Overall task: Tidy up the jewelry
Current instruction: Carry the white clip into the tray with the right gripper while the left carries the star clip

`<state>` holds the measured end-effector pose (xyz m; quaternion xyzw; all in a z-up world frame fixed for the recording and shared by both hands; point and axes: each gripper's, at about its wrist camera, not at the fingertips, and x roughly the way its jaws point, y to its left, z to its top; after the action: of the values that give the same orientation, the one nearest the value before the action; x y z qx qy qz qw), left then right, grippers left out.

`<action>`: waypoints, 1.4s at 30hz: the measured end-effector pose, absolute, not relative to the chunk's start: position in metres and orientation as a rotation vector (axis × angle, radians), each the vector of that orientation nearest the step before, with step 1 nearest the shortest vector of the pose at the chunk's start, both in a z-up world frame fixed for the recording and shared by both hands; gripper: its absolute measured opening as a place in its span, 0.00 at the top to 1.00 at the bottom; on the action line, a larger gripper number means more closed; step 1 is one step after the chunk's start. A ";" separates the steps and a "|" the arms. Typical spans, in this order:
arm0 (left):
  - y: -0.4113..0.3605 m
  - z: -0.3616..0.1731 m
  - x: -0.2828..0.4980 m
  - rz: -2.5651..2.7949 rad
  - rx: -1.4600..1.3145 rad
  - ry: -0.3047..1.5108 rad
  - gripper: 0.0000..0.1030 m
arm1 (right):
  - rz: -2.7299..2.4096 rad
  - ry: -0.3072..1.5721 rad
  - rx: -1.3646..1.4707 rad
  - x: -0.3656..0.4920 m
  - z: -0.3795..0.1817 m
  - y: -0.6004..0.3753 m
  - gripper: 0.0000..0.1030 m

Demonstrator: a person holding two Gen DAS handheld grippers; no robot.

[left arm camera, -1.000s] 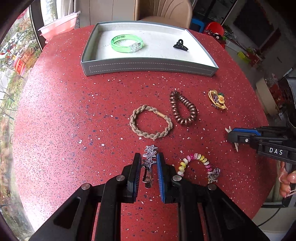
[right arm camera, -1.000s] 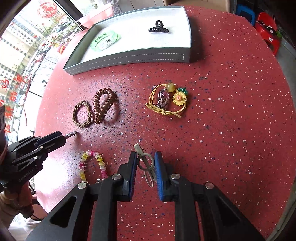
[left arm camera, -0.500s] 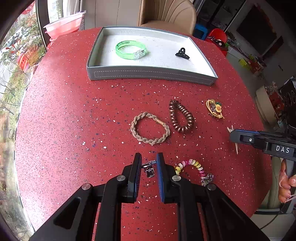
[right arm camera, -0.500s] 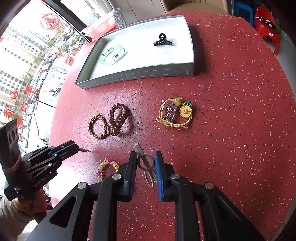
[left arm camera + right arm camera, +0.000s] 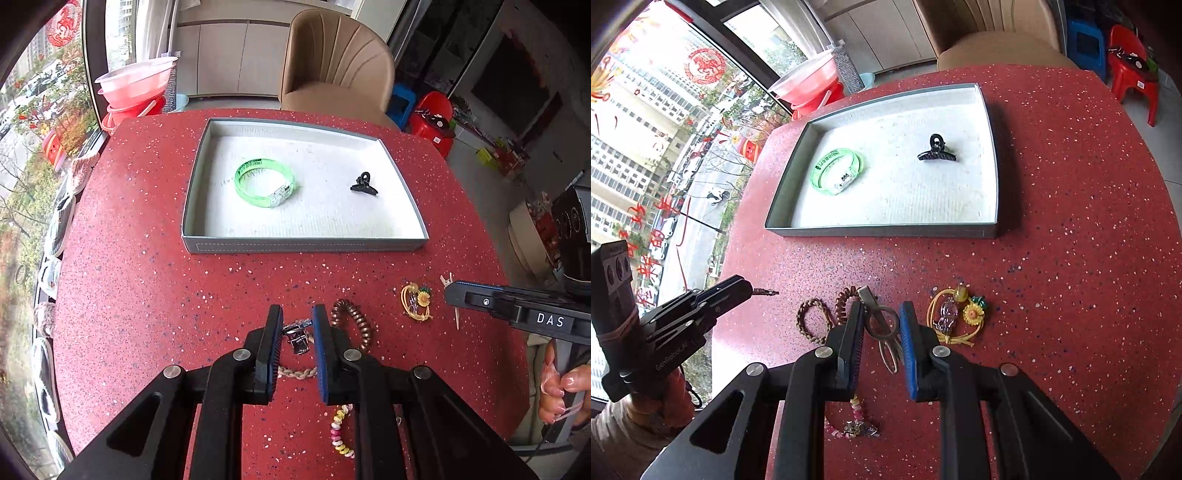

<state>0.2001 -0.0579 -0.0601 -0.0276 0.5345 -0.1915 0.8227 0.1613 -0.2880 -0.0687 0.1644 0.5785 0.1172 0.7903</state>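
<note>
My left gripper [image 5: 297, 325] is shut on a silver star hair clip [image 5: 298, 334] and holds it above the red table. My right gripper [image 5: 882, 322] is shut on a metal hair clip [image 5: 882, 325], also lifted. The grey tray [image 5: 306, 246] lies ahead with a green bangle [image 5: 264, 181] and a black claw clip [image 5: 364, 184] in it. On the table lie a braided tan band [image 5: 812, 320], a brown coil tie [image 5: 352, 322], a yellow sunflower tie [image 5: 955, 314] and a pastel bead bracelet [image 5: 340, 432].
The red speckled table [image 5: 147, 280] is round, with its edge close on the left and right. A tan chair [image 5: 334, 70] stands behind the tray. Pink basins [image 5: 133, 88] sit by the window. The left gripper shows in the right wrist view [image 5: 764, 292].
Both grippers have risen from the table with their clips held, and the views now look further over the tray. The star clip has left the tabletop.
</note>
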 end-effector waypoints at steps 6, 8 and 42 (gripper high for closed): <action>-0.066 -0.050 0.240 -0.399 -0.070 1.086 0.66 | 0.265 1.221 0.356 0.201 -0.065 -0.286 0.80; -0.069 -0.050 0.252 -0.395 -0.073 1.080 0.66 | 0.270 1.216 0.354 0.214 -0.065 -0.285 0.80; -0.127 -0.143 0.358 -0.292 -0.015 1.276 0.66 | 0.168 1.325 0.387 0.317 -0.144 -0.329 0.79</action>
<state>0.3584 -0.1272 -0.1429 -0.0072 0.5935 -0.1356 0.7933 0.3168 -0.3285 -0.1438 0.1782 0.6102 0.0776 0.7680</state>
